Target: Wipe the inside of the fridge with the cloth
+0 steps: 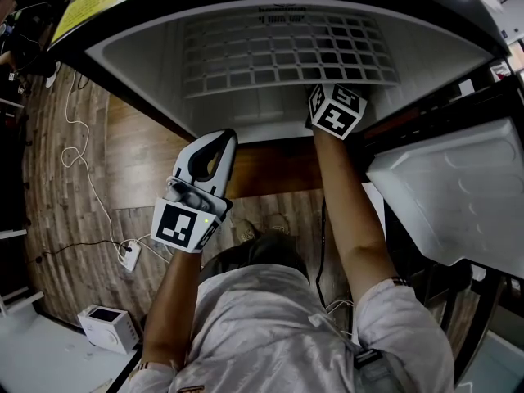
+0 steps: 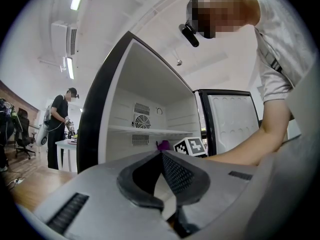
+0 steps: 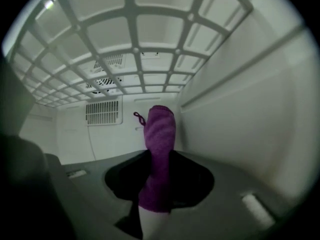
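A purple cloth sticks up out of my right gripper, which is shut on it inside the fridge, beneath the white wire shelf and close to the right inner wall. In the head view only that gripper's marker cube shows at the fridge opening; its jaws are hidden under the wire shelf. My left gripper hangs outside the fridge in front of its lower edge, jaws shut and holding nothing. From the left gripper view the cloth and the cube are seen inside the open fridge.
The fridge door stands open at the right, its white liner facing up. Vent grilles sit on the back wall. A white box and cables lie on the wooden floor at left. Another person stands at a distant table.
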A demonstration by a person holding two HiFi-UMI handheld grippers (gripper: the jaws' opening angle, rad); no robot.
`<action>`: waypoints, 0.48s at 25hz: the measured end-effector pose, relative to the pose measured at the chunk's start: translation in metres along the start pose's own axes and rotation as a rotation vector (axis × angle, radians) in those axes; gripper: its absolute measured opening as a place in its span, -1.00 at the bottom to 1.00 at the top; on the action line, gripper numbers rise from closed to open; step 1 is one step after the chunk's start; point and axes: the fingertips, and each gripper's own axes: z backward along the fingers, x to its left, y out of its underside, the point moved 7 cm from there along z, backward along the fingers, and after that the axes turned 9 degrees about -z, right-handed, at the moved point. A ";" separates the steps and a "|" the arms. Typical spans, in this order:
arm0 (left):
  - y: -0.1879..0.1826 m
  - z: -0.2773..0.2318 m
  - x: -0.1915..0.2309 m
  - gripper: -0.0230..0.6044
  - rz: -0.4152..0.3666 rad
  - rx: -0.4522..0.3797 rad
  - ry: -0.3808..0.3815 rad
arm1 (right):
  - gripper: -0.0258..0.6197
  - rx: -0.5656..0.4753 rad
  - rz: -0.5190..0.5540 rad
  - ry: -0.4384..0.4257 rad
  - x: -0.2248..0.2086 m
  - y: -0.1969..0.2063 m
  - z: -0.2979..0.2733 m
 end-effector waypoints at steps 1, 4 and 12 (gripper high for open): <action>0.000 0.000 0.000 -0.93 -0.001 0.003 0.001 | -0.58 -0.003 0.011 -0.006 0.001 0.000 0.002; 0.001 0.001 0.000 -0.93 -0.005 -0.002 0.008 | -0.58 -0.005 0.044 -0.038 0.009 0.000 0.012; -0.003 0.007 0.001 -0.93 -0.015 -0.017 0.014 | -0.58 0.026 0.117 -0.131 0.028 0.000 0.047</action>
